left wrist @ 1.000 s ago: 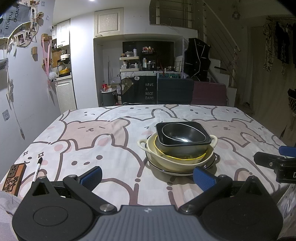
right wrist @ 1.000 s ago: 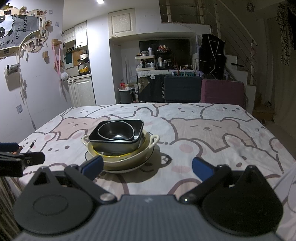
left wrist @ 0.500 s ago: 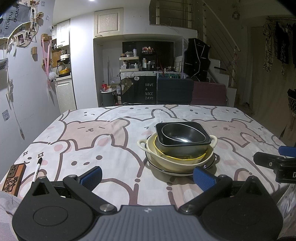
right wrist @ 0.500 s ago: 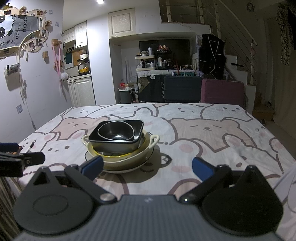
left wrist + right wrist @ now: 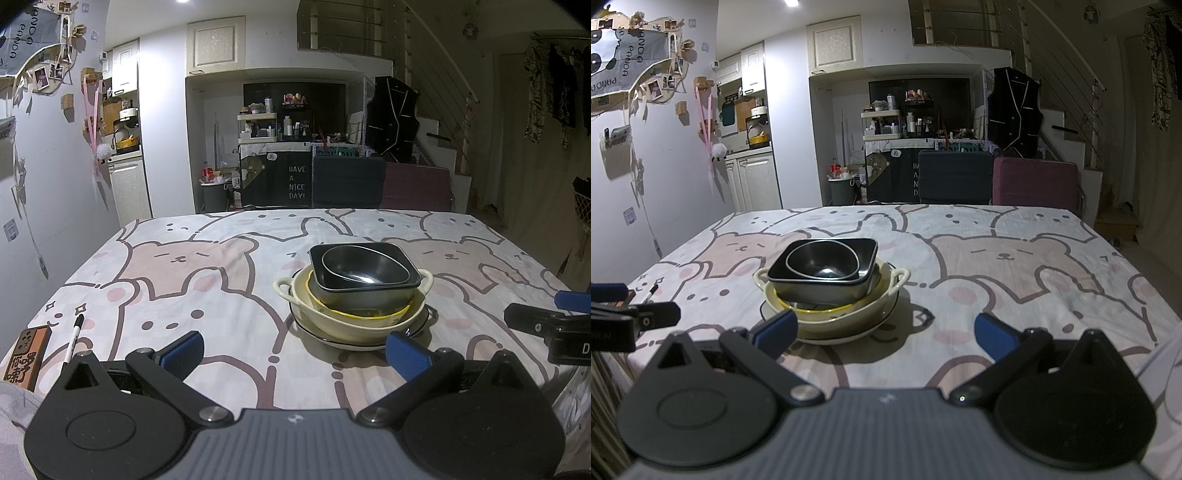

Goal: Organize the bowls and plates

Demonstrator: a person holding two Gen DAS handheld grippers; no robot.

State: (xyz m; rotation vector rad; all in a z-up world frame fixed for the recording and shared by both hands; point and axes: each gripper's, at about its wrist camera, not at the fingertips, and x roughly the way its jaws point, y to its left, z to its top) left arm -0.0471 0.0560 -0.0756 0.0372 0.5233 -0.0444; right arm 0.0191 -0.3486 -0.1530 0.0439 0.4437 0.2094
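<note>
One stack of dishes stands on the bear-print tablecloth [image 5: 207,280]. At the bottom lies a white plate [image 5: 343,341] with a dark rim. On it sits a cream bowl with two handles [image 5: 354,325], then a yellow-rimmed bowl [image 5: 369,314], a square black bowl [image 5: 364,291] and a rounded black bowl [image 5: 364,264] on top. My left gripper [image 5: 293,354] hovers open just in front of the stack, left of its middle. My right gripper [image 5: 886,336] is open too, with the stack [image 5: 827,284] ahead on its left. Neither holds anything.
A wooden block [image 5: 27,356] and a pen [image 5: 74,334] lie at the table's near left corner. Two chairs [image 5: 349,182] stand behind the far edge. The right gripper's finger [image 5: 546,321] juts in at the right of the left wrist view.
</note>
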